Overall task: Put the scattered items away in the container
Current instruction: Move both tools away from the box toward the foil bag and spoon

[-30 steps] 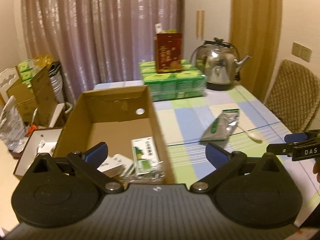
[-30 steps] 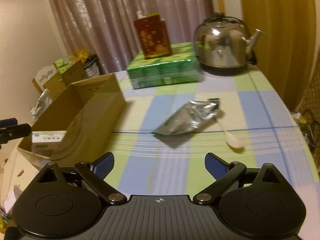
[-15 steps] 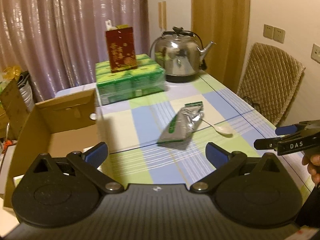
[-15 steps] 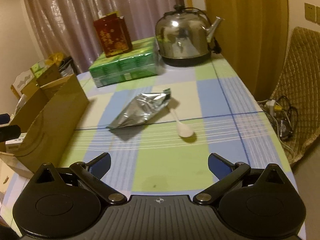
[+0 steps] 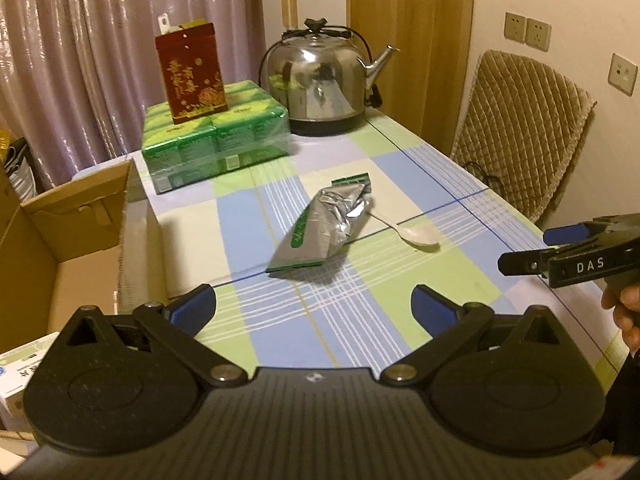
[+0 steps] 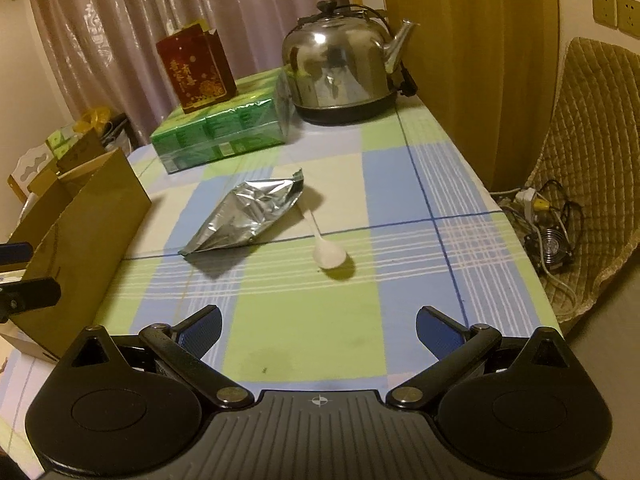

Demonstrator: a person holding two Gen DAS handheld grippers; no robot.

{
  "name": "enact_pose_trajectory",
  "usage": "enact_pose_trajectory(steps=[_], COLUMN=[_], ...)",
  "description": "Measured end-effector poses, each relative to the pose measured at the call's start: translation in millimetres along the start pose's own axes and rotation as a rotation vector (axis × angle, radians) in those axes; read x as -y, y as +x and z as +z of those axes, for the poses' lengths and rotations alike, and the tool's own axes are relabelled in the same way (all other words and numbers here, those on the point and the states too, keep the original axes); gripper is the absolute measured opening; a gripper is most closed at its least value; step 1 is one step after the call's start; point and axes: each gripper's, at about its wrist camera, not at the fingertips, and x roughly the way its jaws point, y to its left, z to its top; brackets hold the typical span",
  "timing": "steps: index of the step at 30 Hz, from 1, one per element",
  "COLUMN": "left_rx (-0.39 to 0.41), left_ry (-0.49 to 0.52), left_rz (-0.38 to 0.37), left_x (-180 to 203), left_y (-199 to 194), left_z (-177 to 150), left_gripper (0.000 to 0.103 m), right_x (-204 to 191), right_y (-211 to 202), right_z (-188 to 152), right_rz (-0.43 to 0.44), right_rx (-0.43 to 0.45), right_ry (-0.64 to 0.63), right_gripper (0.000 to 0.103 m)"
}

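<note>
Swinging away from the box point(image 5: 68, 240), the left gripper point(image 5: 314, 306) now faces the open table point(image 5: 400, 168), where a second ago it looked down into the box at the packets lying there; its jaws stand wide and empty. The right gripper point(image 6: 318, 326), likewise wide and empty, has drawn nearer the middle of the table over the same interval. Two loose items remain: a foil pouch point(image 5: 324, 226) lying flat near the table's middle, and a white spoon point(image 5: 404, 230) whose handle tip touches or slips under the pouch's far corner. The box sits at the table's left edge, with a white packet point(image 5: 24, 364) visible at its near end. The turn suggests that one deposit is finished and the pouch or spoon is the next target. Kettle point(image 5: 320, 84), green cartons point(image 5: 216, 140) and red box point(image 5: 190, 76) stand at the far end, well apart.
</note>
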Motion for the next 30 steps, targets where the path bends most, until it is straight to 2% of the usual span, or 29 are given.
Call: enact_pose_trajectory(steps=[11,21,30], left_rx=[-0.043,-0.077,-0.095], left_ry=[0.007,0.01,0.08], left_rz=[0.003,0.003,0.022], left_x=[6.0,9.4,16.9], left_y=[26.0,58.8,96.6], left_z=[-0.1,3.1,22.8], left_gripper=[0.102,0.102,0.102], right_x=[10.2,13.8,10.6], right_y=[14.0,43.0,84.2], right_z=[8.6,18.6,27.0], right_rz=[-0.018,-0.021,0.0], right_rx=[-0.004,-0.024,-0.054], right_ry=[-0.049,-0.133,-0.259], right_gripper=[0.101,0.101,0.1])
